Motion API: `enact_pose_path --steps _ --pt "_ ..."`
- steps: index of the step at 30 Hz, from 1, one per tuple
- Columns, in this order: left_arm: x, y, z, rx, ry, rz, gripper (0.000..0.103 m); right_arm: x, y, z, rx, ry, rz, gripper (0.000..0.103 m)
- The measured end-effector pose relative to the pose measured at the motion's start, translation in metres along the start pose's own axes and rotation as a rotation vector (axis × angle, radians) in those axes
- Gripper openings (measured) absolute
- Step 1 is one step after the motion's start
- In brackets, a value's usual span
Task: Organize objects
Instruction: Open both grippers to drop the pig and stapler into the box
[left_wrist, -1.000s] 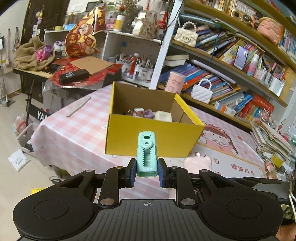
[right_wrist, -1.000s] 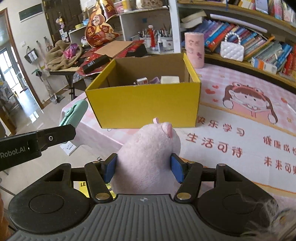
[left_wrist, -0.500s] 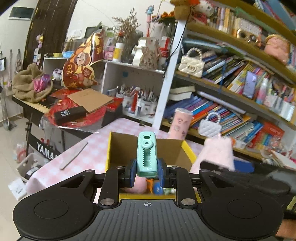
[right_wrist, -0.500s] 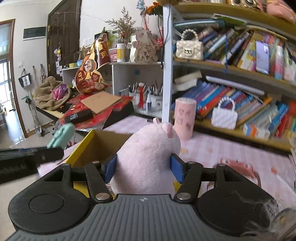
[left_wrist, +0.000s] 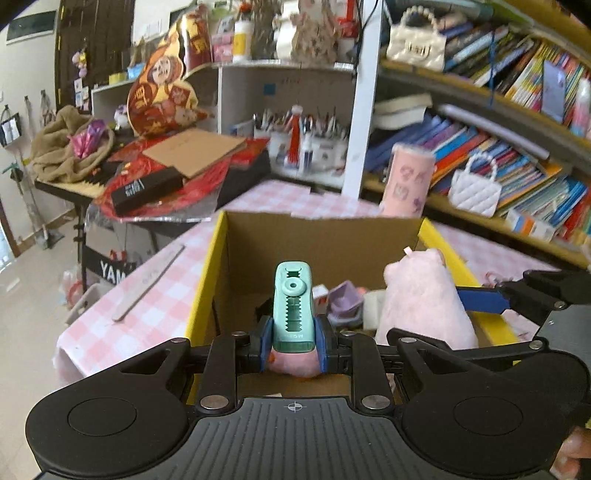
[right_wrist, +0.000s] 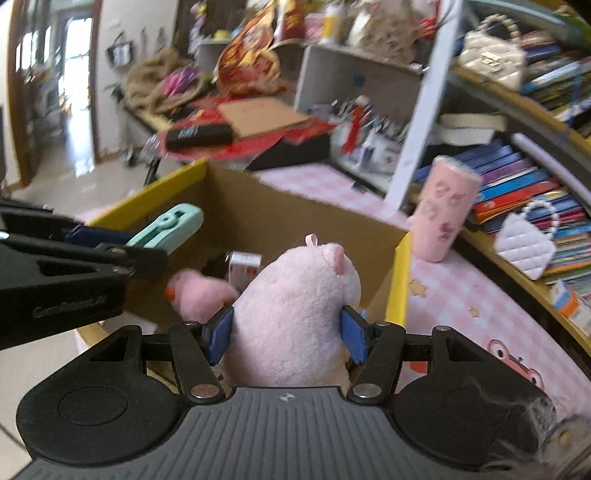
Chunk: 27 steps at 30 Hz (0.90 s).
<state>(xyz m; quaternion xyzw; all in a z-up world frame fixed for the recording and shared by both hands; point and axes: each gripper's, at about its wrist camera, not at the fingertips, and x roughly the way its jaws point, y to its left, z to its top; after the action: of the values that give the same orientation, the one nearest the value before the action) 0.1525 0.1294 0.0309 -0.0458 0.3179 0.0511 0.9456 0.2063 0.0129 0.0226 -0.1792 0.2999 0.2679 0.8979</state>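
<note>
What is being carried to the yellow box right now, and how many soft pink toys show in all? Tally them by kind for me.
Mint green clip, carried by the left tool: 1
Pink plush toy, carried by the right tool: 1
Pink plush toy already in the box: 1
Total: 3 things, 2 of them pink toys

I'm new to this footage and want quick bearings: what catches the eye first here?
Two held things stand out above the open yellow box: a mint-green clip pinched in the left gripper, and a fluffy pink plush toy squeezed in the right gripper. Behind them rises a crowded bookshelf, with a pink cup on the checked tablecloth beyond the box.
</note>
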Motion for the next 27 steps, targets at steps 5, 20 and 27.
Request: enact_pose_path --steps 5,20,27 --pt "0.010 -0.005 -0.004 0.012 0.035 0.024 0.023 0.007 -0.006 -0.002 0.002 0.012 0.081 0.056" --pt "-0.066 -0.028 0.013 -0.005 -0.189 -0.033 0.075 -0.094 -0.037 -0.024 0.235 -0.210 -0.120 0.070" --pt "-0.097 -0.051 -0.005 0.037 -0.214 -0.096 0.091 -0.149 -0.038 -0.073 0.416 -0.172 -0.364 0.071"
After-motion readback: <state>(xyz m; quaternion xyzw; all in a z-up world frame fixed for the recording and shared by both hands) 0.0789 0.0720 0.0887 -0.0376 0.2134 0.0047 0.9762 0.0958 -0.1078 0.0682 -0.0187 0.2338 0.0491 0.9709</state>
